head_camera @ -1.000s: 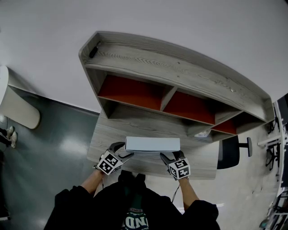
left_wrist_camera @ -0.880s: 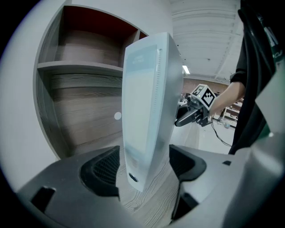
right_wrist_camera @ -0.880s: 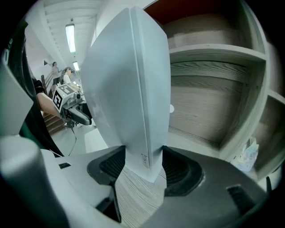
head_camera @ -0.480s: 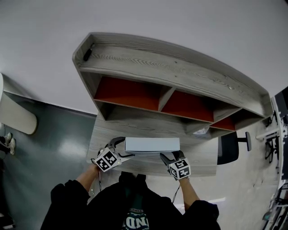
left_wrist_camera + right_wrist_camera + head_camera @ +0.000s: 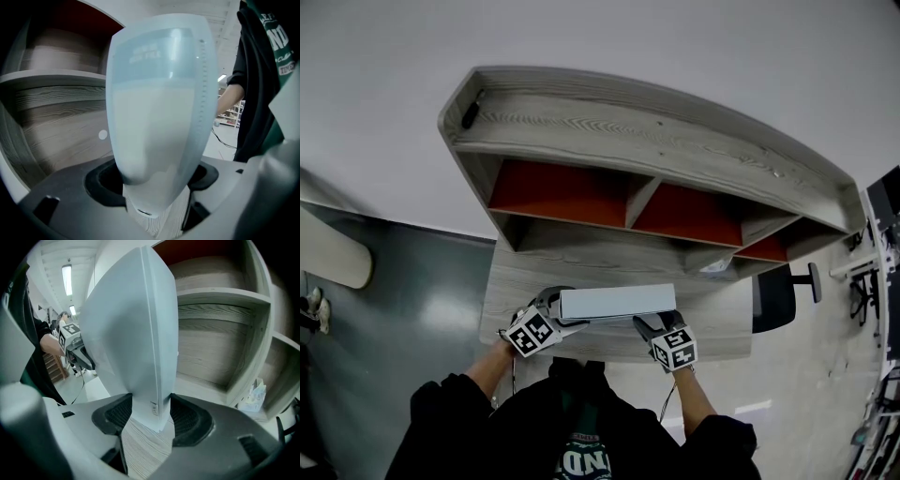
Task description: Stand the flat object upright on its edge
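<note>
Box up on its edge, with 2 grippers at its ends

The left gripper (image 5: 152, 183) has its jaws closing in a little, with 1 end of the white box (image 5: 617, 302) between them, but the pads look just off its sides, so it is not squeezing; the right gripper (image 5: 149, 416) has its pads pressed on both sides of the other end and holds it tight; the box stands tall and thin on its long edge on the wooden desk (image 5: 525, 281), in front of the shelf (image 5: 628, 141) with red backs; I think the standing-up part is about done and the step now is letting go; next, the right jaws need to open slowly and both grippers need to back away straight, so they do not bump the box and tip it over.
</note>
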`<act>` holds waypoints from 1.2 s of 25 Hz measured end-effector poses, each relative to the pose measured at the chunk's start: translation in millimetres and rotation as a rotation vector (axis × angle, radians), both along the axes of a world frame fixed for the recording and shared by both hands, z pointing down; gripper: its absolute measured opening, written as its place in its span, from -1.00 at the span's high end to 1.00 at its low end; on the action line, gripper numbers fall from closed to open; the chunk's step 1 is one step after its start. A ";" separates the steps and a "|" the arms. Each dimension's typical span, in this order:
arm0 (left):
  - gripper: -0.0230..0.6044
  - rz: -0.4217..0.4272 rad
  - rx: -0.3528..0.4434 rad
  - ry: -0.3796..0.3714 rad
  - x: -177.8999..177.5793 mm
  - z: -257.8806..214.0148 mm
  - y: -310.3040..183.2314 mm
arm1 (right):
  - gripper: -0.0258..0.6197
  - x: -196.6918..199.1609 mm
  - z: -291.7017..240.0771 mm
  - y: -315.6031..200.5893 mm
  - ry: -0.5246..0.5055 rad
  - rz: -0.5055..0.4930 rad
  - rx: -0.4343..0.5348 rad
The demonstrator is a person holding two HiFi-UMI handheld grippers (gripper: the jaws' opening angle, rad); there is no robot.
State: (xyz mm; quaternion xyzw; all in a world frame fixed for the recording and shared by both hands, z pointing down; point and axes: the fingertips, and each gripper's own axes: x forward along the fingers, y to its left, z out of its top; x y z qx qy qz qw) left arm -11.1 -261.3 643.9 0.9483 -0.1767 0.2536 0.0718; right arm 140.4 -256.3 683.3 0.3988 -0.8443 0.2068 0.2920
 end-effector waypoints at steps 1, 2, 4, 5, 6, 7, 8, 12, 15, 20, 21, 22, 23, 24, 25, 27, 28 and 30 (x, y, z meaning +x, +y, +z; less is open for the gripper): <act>-0.21 0.001 -0.006 0.002 -0.3 -0.4 0.9 | 0.14 0.2 -0.2 0.4 0.002 0.007 -0.001; -0.19 0.002 -0.013 0.004 -1.0 -0.6 1.9 | 0.14 0.1 -0.3 0.9 0.004 0.012 -0.002; -0.14 -0.001 -0.021 0.009 -3.2 -1.1 2.6 | 0.14 -0.9 -1.0 0.6 0.007 0.020 0.001; -0.13 -0.005 -0.021 0.014 -4.2 -1.9 2.2 | 0.14 -1.3 -1.6 -0.3 0.006 0.024 0.004; -0.11 -0.012 -0.021 0.020 -5.1 -2.7 1.8 | 0.14 -1.6 -2.3 -1.1 0.004 0.029 0.007; -0.11 -0.021 -0.023 0.028 -5.9 -3.2 2.2 | 0.14 -1.9 -2.9 -0.9 -0.001 0.037 0.009; -0.10 -0.030 -0.029 0.036 -6.7 -3.6 3.4 | 0.14 -2.3 -3.3 0.4 -0.006 0.046 0.008; -0.08 -0.063 -0.037 0.056 -11.2 -8.9 7.7 | 0.14 -6.1 -6.0 4.9 -0.042 0.077 0.013; -0.07 -0.094 -0.007 0.055 -14.3 -17.4 10.7 | 0.15 -7.8 -17.0 5.8 -0.080 0.108 0.050; -0.05 -0.185 0.015 0.058 -25.6 -25.1 13.6 | 0.38 -8.2 -45.6 6.0 -0.153 0.150 0.121; -0.05 -0.204 0.024 0.056 -28.9 -26.4 13.1 | 0.46 -9.0 -50.3 6.2 -0.165 0.151 0.130; -0.05 -0.224 0.033 0.053 -32.4 -27.7 12.3 | 0.58 -10.5 -54.7 6.5 -0.179 0.151 0.136; -0.05 -0.244 0.042 0.051 -36.1 -28.9 11.4 | 0.73 -12.9 -58.3 7.1 -0.188 0.147 0.141; -0.05 -0.265 0.050 0.050 -40.1 -30.0 10.5 | 0.76 -16.1 -60.8 8.3 -0.188 0.137 0.146; -0.05 -0.287 0.057 0.048 -44.3 -30.9 9.7 | 0.77 -20.2 -62.6 9.7 -0.181 0.123 0.153; -0.05 -0.331 0.067 0.046 -53.2 -32.3 7.7 | 0.79 -28.5 -65.2 11.6 -0.167 0.099 0.165; -0.05 -0.355 0.074 0.046 -57.8 -33.1 6.1 | 0.79 -32.0 -66.3 11.4 -0.167 0.097 0.168; -0.05 -0.407 0.092 0.041 -68.1 -34.2 2.2 | 0.79 -38.2 -69.1 9.1 -0.181 0.101 0.172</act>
